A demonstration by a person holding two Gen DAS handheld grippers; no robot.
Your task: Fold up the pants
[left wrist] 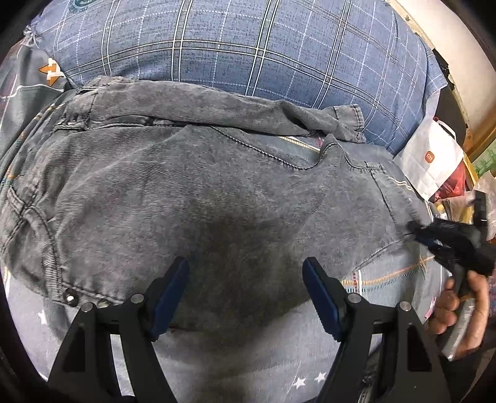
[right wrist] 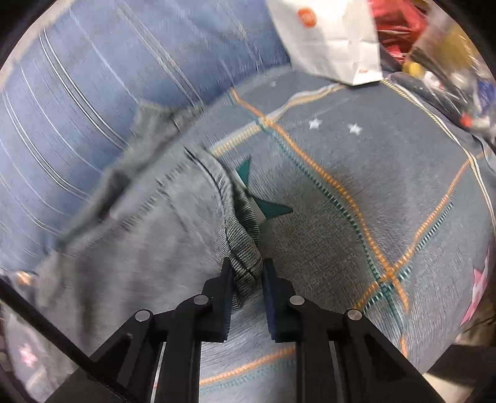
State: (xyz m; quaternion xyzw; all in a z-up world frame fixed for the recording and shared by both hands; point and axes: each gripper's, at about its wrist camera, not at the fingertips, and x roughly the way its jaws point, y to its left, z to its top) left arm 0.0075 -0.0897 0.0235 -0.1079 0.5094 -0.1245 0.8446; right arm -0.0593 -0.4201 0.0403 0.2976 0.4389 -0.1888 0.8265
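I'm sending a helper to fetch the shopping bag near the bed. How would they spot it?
Start at the big blue plaid pillow behind the grey pants. Beside the pillow's end, at the edge of the bedspread, stands the white paper bag. Unlike the red clutter behind it, it's plain white with a small orange square logo.
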